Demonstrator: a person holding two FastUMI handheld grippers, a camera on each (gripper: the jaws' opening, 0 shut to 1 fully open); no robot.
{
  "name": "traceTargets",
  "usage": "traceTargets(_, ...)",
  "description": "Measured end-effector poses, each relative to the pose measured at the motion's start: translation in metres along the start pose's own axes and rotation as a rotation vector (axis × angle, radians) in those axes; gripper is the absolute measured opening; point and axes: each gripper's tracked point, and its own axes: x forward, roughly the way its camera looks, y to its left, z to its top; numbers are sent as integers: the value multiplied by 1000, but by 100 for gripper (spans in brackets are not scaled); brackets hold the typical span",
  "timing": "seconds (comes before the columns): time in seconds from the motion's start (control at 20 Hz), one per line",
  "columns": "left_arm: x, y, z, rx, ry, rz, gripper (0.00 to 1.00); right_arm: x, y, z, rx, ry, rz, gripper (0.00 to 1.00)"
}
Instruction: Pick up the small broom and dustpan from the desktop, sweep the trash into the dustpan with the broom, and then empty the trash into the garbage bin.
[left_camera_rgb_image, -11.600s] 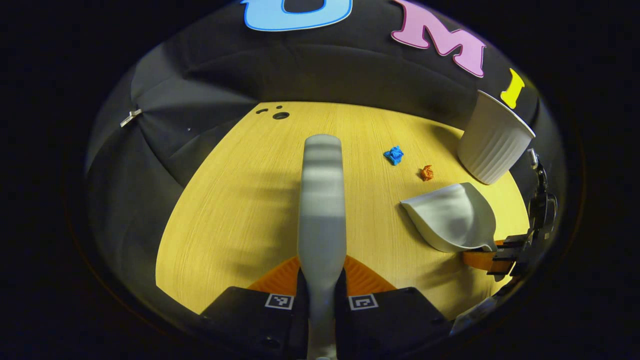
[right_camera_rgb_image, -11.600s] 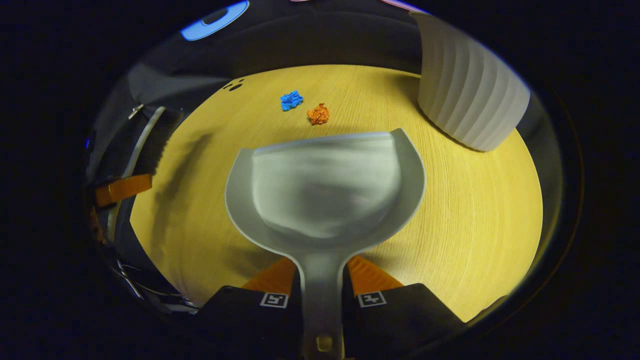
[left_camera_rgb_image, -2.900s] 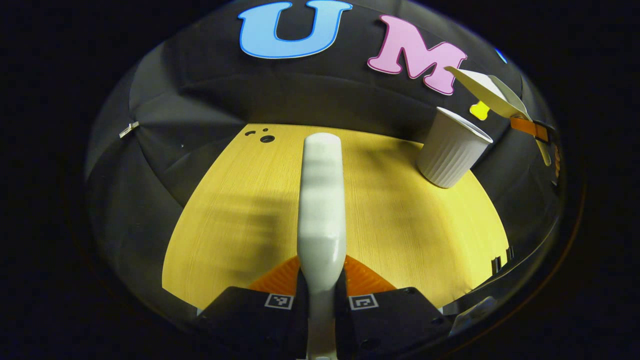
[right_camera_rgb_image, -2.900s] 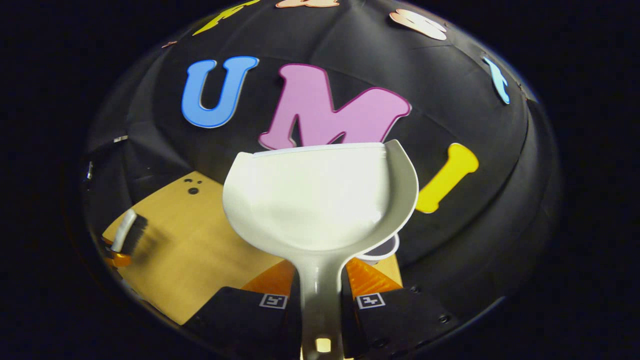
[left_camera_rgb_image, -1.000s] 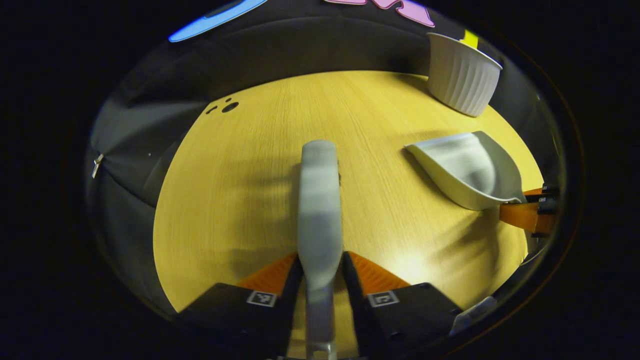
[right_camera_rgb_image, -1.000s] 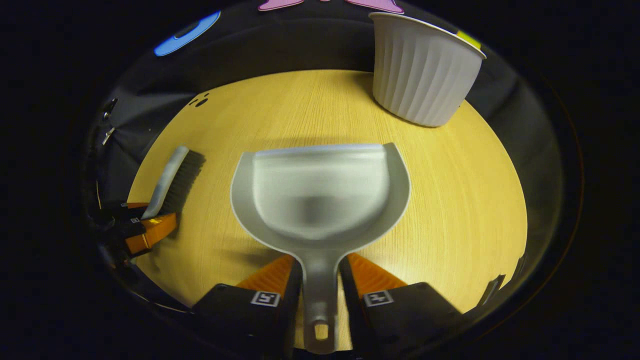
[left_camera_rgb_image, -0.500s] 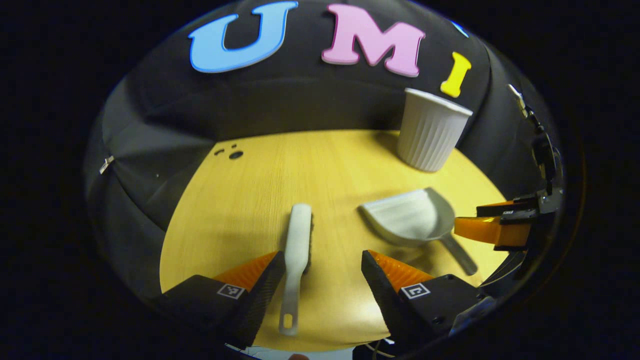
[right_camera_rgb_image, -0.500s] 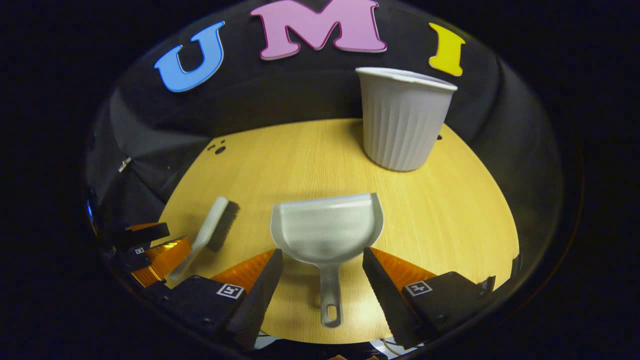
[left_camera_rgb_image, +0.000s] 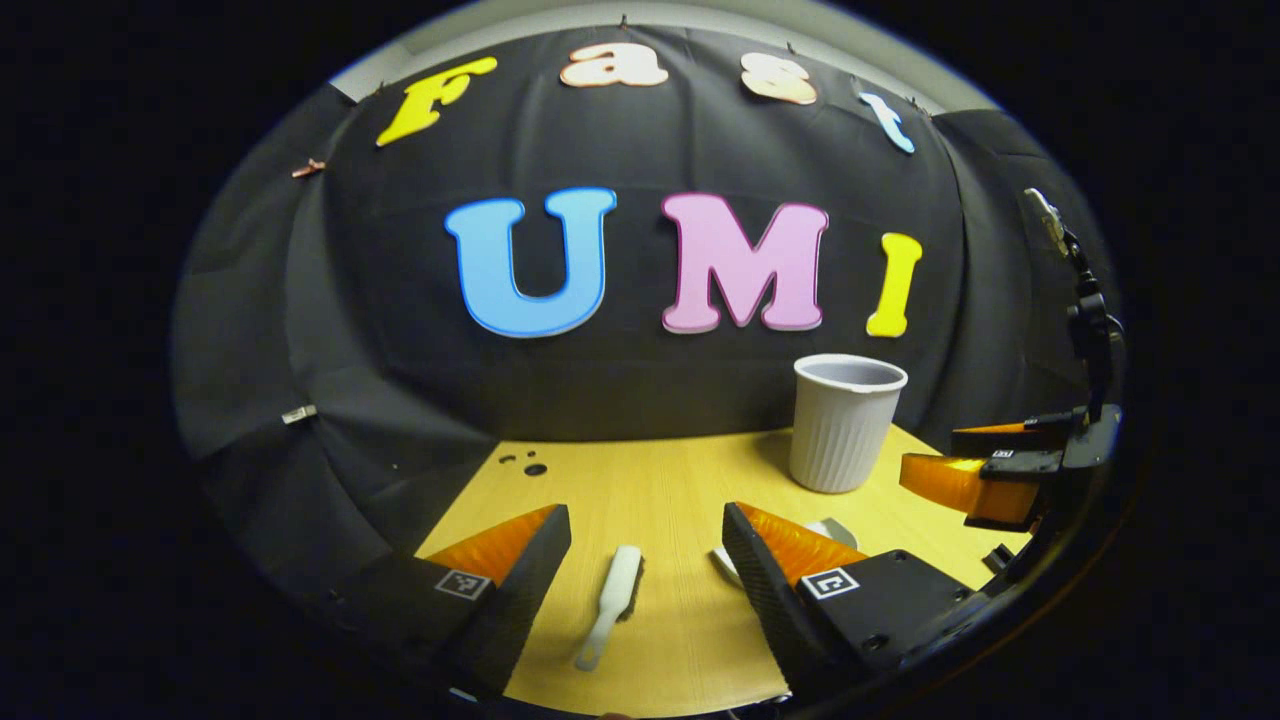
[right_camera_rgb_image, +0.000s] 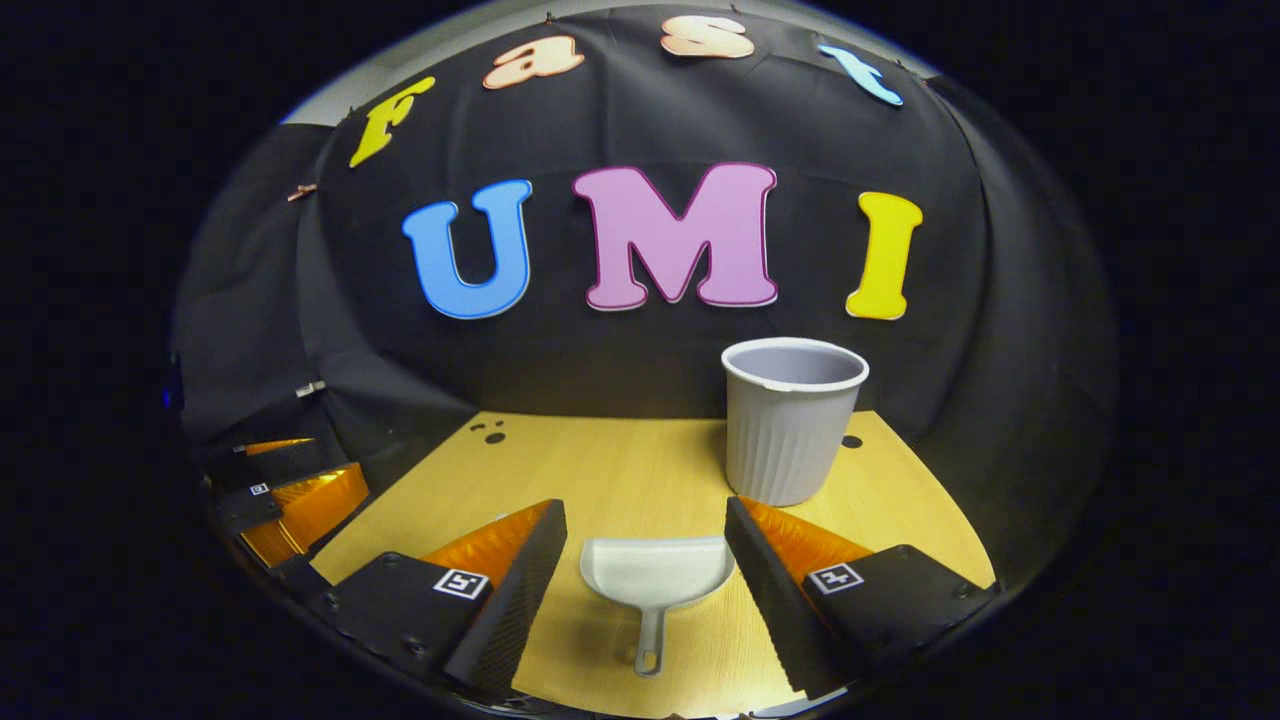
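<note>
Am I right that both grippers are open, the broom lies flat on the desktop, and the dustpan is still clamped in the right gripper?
Not quite. The right gripper is open and holds nothing: the right gripper view shows the dustpan lying on the desktop between its spread fingers, touching neither. The rest stands: the left gripper is open, and the broom lies flat on the desktop.

The desktop looked like pale wood with a fine straight grain and a matt finish. The broom, the dustpan and the ribbed bin all looked like smooth, matt light plastic, and the wall was matt, creased cloth.
</note>
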Motion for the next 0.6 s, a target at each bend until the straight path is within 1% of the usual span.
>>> traceTargets(0.1, -15, -7, 6, -7, -36, 8, 96, -14, 2, 7, -12, -36, 27, 99)
traceTargets(0.25, -28, -10, -7, -32, -41, 33, 96, -27, 9, 0, -53, -36, 53, 99)
traceTargets(0.4, -32, -11, -20, -91, -5, 55, 96, -35, 12, -4, -86, -43, 65, 99)
traceTargets(0.45, -32, -14, -25, -103, 9, 55, 100, -35, 13, -8, -95, -33, 71, 99)
traceTargets(0.5, -32, -13, -27, -104, 17, 57, 97, -34, 15, -13, -101, -17, 81, 99)
traceTargets(0.6, -33, -11, -34, -91, 33, 67, 97, -32, 18, -18, -99, 2, 98, 99)
